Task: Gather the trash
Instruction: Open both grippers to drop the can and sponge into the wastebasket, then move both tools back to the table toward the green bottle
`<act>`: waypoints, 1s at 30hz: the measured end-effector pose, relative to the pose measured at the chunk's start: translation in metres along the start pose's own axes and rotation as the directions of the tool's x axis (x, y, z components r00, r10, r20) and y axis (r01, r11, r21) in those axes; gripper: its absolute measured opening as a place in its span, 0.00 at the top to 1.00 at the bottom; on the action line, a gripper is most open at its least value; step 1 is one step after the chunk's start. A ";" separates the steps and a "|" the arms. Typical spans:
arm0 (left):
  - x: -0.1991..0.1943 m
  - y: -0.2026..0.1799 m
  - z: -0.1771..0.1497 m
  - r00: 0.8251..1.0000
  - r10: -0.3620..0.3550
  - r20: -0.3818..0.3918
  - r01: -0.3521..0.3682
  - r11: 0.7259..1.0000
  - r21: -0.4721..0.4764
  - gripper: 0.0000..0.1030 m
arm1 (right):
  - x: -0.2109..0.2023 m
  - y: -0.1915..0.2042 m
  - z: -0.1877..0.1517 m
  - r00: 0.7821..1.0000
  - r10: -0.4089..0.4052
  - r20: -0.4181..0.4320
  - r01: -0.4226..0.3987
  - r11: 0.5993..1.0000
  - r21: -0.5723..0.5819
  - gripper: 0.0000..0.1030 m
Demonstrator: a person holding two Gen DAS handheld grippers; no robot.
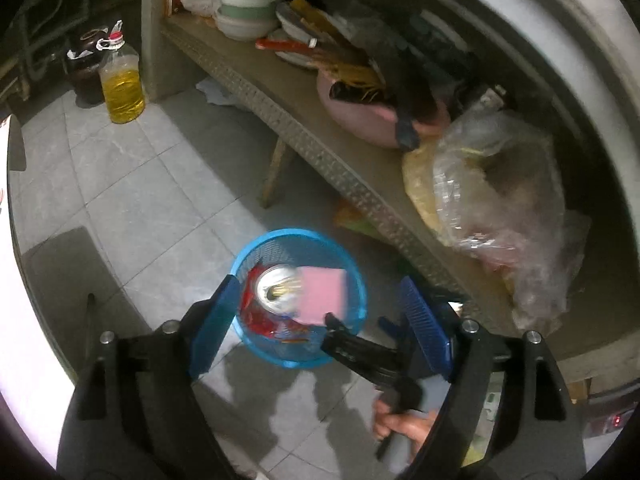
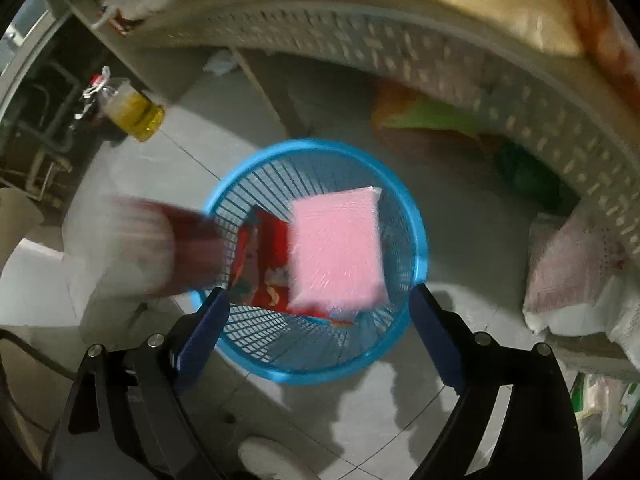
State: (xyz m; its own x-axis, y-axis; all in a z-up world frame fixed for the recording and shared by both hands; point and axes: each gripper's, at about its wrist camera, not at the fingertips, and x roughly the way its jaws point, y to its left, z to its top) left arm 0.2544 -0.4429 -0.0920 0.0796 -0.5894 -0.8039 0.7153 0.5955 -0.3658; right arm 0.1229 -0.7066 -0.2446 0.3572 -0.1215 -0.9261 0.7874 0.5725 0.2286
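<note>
Both tongs, left tongs (image 1: 316,328) and right tongs (image 2: 320,332), are spread wide and pinch nothing above the blue mesh basket (image 2: 416,216) on the tiled floor (image 1: 132,200). A pink packet (image 2: 336,248) sits over its middle, above red wrappers (image 2: 272,256), with a blurred red can (image 2: 160,248) at nine o'clock of the rim. A cooking-oil bottle (image 1: 120,84) stands at eleven o'clock, beside the tabletop (image 1: 248,76).
</note>
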 end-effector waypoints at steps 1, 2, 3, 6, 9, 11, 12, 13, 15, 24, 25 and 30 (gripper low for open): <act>-0.008 -0.001 -0.003 1.000 -0.004 0.014 0.003 1.000 0.017 0.24 | 0.000 -0.003 -0.003 1.000 -0.003 0.001 0.003 1.000 0.007 0.14; -0.016 -0.001 -0.005 1.000 -0.001 0.030 0.000 0.999 0.035 0.24 | -0.001 -0.006 -0.007 1.000 -0.003 0.007 0.003 1.000 0.013 0.14; -0.026 -0.001 -0.009 0.999 0.007 0.047 -0.010 0.999 0.054 0.24 | -0.004 -0.008 -0.011 1.000 -0.001 0.014 0.001 1.000 0.015 0.14; -0.061 0.000 -0.021 0.995 0.025 0.096 -0.033 0.996 0.088 0.24 | -0.020 -0.012 -0.024 0.999 0.010 0.046 -0.010 1.000 0.003 0.14; -0.098 0.002 -0.042 0.992 0.041 0.122 -0.053 0.993 0.101 0.24 | -0.052 -0.010 -0.044 0.996 0.037 0.079 -0.035 0.999 -0.031 0.14; -0.127 0.003 -0.062 0.989 0.058 0.133 -0.074 0.991 0.111 0.23 | -0.080 -0.001 -0.061 0.993 0.061 0.103 -0.054 0.996 -0.072 0.14; -0.142 0.003 -0.074 0.988 0.061 0.141 -0.078 0.990 0.116 0.23 | -0.094 0.004 -0.070 0.990 0.079 0.113 -0.068 0.993 -0.098 0.14; -0.159 0.005 -0.087 0.987 0.058 0.149 -0.076 0.990 0.120 0.23 | -0.105 0.008 -0.077 0.988 0.093 0.121 -0.079 0.990 -0.118 0.14; -0.194 0.010 -0.116 0.984 0.053 0.170 -0.074 0.990 0.121 0.23 | -0.140 0.022 -0.095 0.979 0.150 0.141 -0.125 0.977 -0.175 0.14; -0.331 0.085 -0.257 0.924 0.246 0.294 -0.243 0.969 -0.046 0.19 | -0.259 0.093 -0.164 0.885 0.449 0.122 -0.370 0.838 -0.402 0.14; -0.344 0.095 -0.273 0.911 0.283 0.300 -0.272 0.959 -0.078 0.19 | -0.266 0.101 -0.169 0.875 0.471 0.112 -0.388 0.820 -0.422 0.14; -0.399 0.146 -0.344 0.842 0.449 0.299 -0.371 0.884 -0.284 0.19 | -0.290 0.156 -0.203 0.806 0.592 -0.004 -0.512 0.694 -0.507 0.14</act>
State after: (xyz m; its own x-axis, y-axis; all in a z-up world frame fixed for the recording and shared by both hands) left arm 0.0881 0.0665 0.0139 0.5958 -0.3918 -0.7011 0.4054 0.9003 -0.1586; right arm 0.0399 -0.4174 -0.0017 0.7521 0.2440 -0.6122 0.1088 0.8702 0.4806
